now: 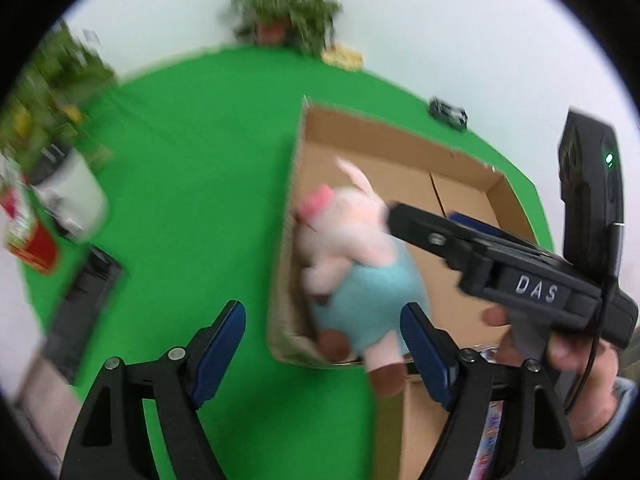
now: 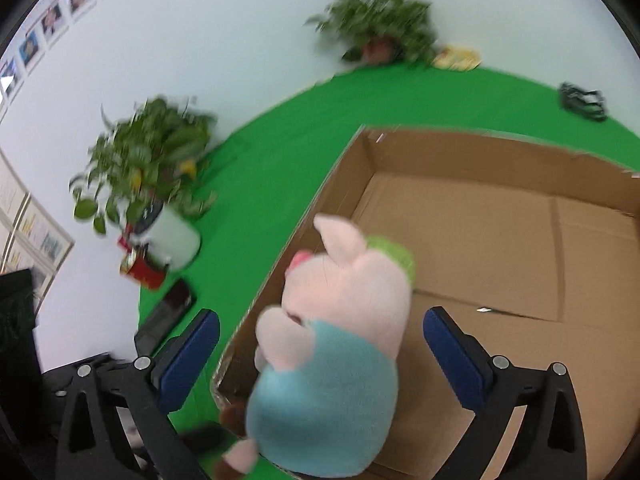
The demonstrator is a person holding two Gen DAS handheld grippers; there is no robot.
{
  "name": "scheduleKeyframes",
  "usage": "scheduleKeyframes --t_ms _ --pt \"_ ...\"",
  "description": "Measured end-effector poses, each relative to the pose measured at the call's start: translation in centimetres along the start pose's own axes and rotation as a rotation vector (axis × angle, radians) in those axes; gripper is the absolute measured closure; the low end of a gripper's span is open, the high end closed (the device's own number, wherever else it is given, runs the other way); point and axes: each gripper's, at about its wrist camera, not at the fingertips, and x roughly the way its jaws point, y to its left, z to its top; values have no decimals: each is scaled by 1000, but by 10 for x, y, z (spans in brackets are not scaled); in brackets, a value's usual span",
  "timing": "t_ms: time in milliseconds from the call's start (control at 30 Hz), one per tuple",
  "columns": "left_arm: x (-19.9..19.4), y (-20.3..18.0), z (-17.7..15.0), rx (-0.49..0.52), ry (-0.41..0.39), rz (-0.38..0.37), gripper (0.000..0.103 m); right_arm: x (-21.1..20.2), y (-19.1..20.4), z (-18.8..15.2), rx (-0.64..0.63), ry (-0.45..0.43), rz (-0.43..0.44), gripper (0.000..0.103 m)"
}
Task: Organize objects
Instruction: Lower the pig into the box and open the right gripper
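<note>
One plush pig (image 2: 332, 344) in one cardboard box (image 2: 500, 168), left tongs (image 1: 322, 344) and right tongs (image 2: 322, 354) both apart, empty

A blurred plush pig (image 1: 352, 272) lies seemingly against the cardboard box (image 1: 400, 152) wall, beyond the spread left tool (image 1: 324, 344).

A green-covered table (image 2: 280, 168) is seen bearing an open cardboard box (image 2: 500, 248), with two potted plants (image 2: 152, 168) (image 2: 380, 28) set at its far edge, a red carton (image 2: 140, 270) and dark flat items (image 2: 168, 312) placed leftward, and a small black object (image 2: 582, 100) near the back right.
</note>
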Motion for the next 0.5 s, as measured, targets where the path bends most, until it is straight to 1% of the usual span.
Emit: scheduleKeyframes --t_ms 33,67,100,133,200,233,267,333,367,433,500 --pt "-14 -2 -1 31 -44 36 23 -9 1 -1 2 -18 -10 0" --pt "-37 -8 -3 92 -123 90 23 -24 4 -6 -8 -52 -40 0" --pt "-52 -14 -5 139 -180 124 23 -36 8 -10 -23 -77 -72 0" --pt "-71 -23 -9 194 -248 161 20 -46 11 -14 -34 -94 -93 0" --pt "-95 -32 -14 254 -331 181 18 -73 20 -27 -55 -137 -135 0" --pt "-102 -36 -16 273 -354 173 16 -86 21 -32 -61 -155 -153 0" --pt "-109 -44 -19 293 -375 144 16 -99 24 -41 -70 -178 -176 0" --pt "-113 -49 -21 307 -377 87 13 -126 23 -61 -75 -220 -200 0" --pt "-109 -53 -21 315 -358 48 13 -135 23 -71 -70 -226 -207 0" --pt "-92 -56 -19 319 -303 18 13 -148 17 -89 -39 -212 -202 0" --pt "-84 -52 -25 302 -252 -17 13 -151 3 -108 25 -169 -192 0"
